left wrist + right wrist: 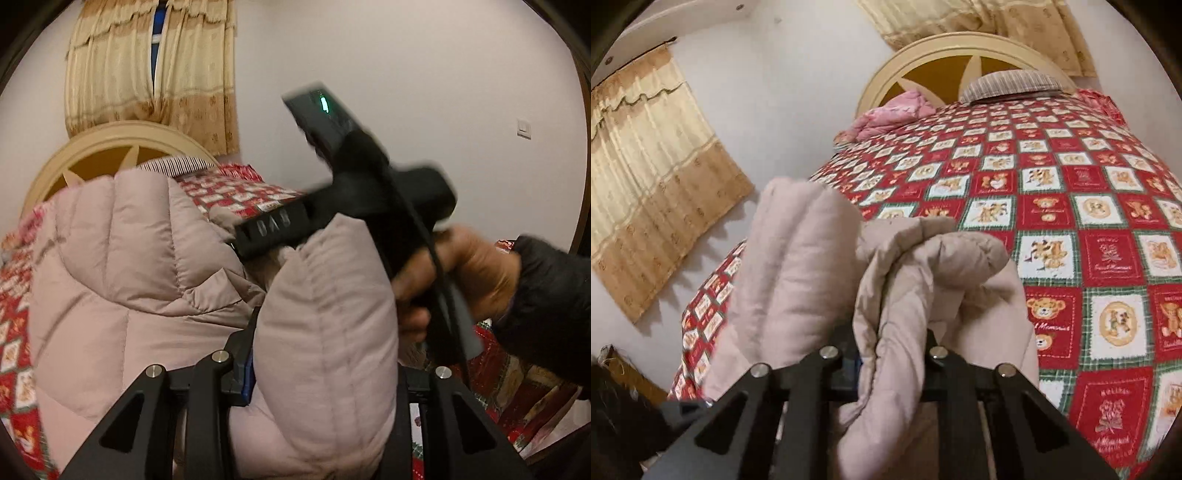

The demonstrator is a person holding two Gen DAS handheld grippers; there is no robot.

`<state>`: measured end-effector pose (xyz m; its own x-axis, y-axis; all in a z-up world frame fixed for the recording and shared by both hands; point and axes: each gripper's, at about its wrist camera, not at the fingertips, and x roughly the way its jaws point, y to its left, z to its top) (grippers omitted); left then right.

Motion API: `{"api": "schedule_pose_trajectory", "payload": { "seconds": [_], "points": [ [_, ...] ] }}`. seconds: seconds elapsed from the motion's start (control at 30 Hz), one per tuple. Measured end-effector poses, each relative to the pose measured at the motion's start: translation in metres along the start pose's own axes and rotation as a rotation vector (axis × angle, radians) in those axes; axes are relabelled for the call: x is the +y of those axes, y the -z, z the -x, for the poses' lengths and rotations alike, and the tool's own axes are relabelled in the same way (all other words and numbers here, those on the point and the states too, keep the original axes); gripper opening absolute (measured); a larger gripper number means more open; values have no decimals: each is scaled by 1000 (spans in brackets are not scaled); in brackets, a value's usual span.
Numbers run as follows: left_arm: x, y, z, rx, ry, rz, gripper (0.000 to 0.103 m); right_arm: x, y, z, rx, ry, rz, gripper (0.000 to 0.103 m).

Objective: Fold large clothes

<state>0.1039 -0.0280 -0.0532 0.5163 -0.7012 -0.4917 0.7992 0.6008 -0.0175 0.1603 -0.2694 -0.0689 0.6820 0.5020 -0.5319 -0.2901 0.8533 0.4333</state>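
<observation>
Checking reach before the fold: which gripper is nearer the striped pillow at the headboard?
Probably right, though unclear. Both grippers clamp the puffy jacket; the striped pillow lies far across the bed from each.

The jacket (798, 266) was matt, puffy quilted cloth. The bedspread (1071, 221) was printed woven cloth. Both grippers, left (325, 373) and right (890, 369), were matt black plastic with shiny metal screws. The curtain (147, 74) was faintly glossy cloth.

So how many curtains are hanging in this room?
2. One curtain hangs on the wall left of the bed; the other hangs behind the headboard. More may lie out of view.
</observation>
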Motion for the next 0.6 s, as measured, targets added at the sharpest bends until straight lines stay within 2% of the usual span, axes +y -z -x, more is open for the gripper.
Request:
{"api": "schedule_pose_trajectory", "payload": {
  "seconds": [0.13, 0.23, 0.3, 0.4, 0.43, 0.47, 0.57, 0.6],
  "points": [
    [-15, 3, -24, 59, 23, -38, 38, -53, 28, -18, 69, -46, -166, 16],
    [-26, 4, -36, 80, 38, -89, 41, -75, 45, -11, 52, -85, -277, 16],
    [-31, 7, -40, 86, 39, -119, 42, -81, 52, -2, 39, -75, -321, 18],
    [-33, 8, -39, 77, 32, -130, 42, -76, 49, 24, 39, 13, -334, 31],
    [-30, 8, -39, 72, 39, -117, 42, -71, 44, 38, 14, 38, -316, 38],
    [-27, 7, -37, 68, 50, -100, 42, -65, 40, 49, -21, 45, -290, 40],
    [-24, 7, -36, 60, 60, -85, 42, -45, 24, 84, -138, 2, -207, 55],
    [-26, 9, -36, 57, 58, -88, 42, -40, 20, 91, -163, -32, -189, 64]
  ]
}}
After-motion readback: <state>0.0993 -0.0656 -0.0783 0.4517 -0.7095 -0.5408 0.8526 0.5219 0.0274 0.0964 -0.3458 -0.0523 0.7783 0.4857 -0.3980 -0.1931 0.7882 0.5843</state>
